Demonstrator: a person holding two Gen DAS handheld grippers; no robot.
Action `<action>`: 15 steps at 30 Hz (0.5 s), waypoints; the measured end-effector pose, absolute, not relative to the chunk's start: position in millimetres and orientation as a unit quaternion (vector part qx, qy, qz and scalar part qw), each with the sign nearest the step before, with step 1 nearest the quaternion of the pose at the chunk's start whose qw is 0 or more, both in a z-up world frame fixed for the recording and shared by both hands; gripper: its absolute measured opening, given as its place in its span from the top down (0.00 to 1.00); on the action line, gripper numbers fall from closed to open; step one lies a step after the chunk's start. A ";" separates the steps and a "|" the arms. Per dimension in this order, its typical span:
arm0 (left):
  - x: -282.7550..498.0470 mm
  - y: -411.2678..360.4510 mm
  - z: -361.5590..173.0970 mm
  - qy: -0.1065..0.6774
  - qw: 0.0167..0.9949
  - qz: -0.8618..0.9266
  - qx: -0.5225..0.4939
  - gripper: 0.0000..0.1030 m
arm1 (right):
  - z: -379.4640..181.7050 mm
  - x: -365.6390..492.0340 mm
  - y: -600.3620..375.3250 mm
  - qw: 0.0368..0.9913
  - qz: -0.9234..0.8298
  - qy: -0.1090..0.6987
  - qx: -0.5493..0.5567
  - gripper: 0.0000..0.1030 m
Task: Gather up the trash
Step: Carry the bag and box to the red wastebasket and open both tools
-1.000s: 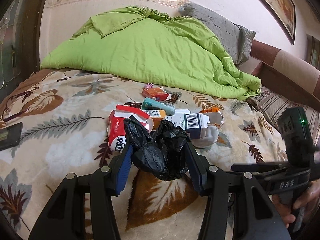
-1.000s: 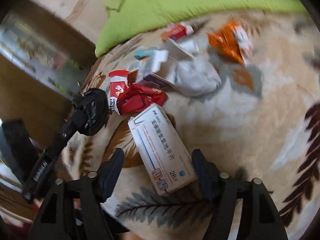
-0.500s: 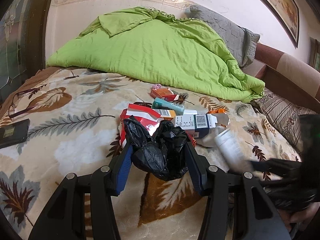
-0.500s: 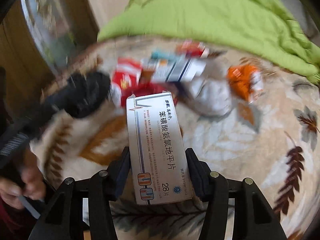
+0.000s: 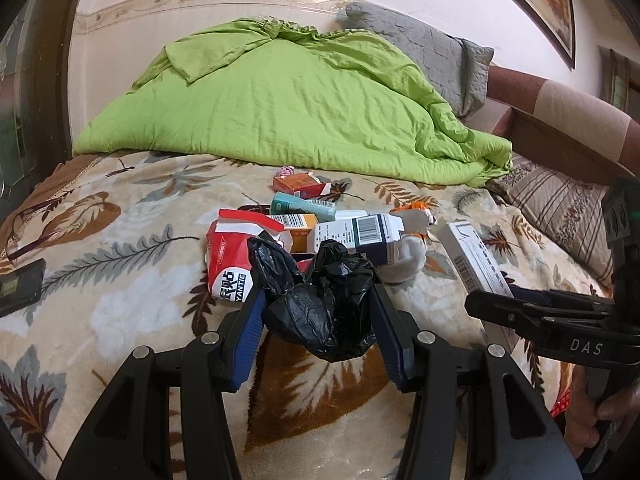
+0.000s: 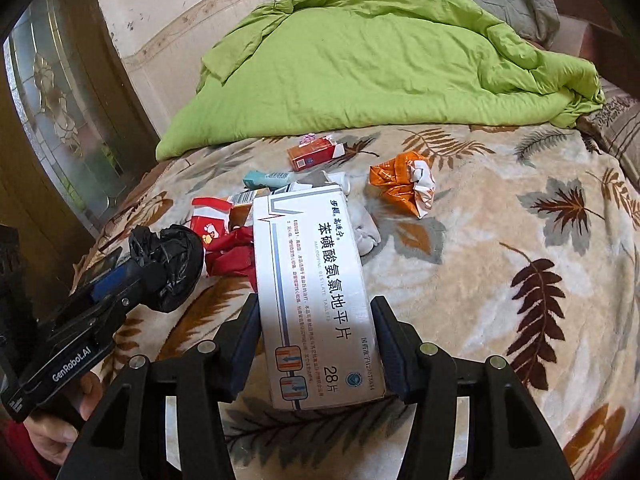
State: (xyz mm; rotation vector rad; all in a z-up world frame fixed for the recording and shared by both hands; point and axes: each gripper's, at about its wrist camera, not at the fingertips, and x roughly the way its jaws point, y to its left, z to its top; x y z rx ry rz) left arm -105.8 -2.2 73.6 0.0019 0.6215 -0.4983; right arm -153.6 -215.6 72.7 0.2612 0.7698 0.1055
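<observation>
My left gripper (image 5: 316, 292) is shut on a crumpled black plastic bag (image 5: 316, 316), held just above the leaf-patterned blanket. My right gripper (image 6: 316, 312) is shut on a long white medicine box (image 6: 308, 248), its pads pressing both long sides, lifted off the bed. In the left wrist view that box (image 5: 476, 260) sticks up at the right. Behind the bag lies a pile of trash: a red-and-white packet (image 5: 228, 256), a barcode box (image 5: 360, 236), a teal box (image 5: 300, 204), an orange-red box (image 5: 300, 186) and a crumpled orange wrapper (image 6: 404, 188).
A green quilt (image 5: 288, 108) and a grey pillow (image 5: 424, 56) fill the far side of the bed. A dark phone (image 5: 20, 292) lies at the blanket's left edge. A wooden door with patterned glass (image 6: 52, 100) stands to the left. A person's hands hold both grippers.
My right gripper closed on the white box, which lay on the blanket, and raised it toward the pile. The left gripper kept still with the black bag.
</observation>
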 end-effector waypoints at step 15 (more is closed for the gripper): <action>-118.6 -24.0 71.8 0.296 0.921 -0.250 0.027 0.51 | 69.4 -158.0 -222.1 0.916 0.046 0.370 0.145 0.43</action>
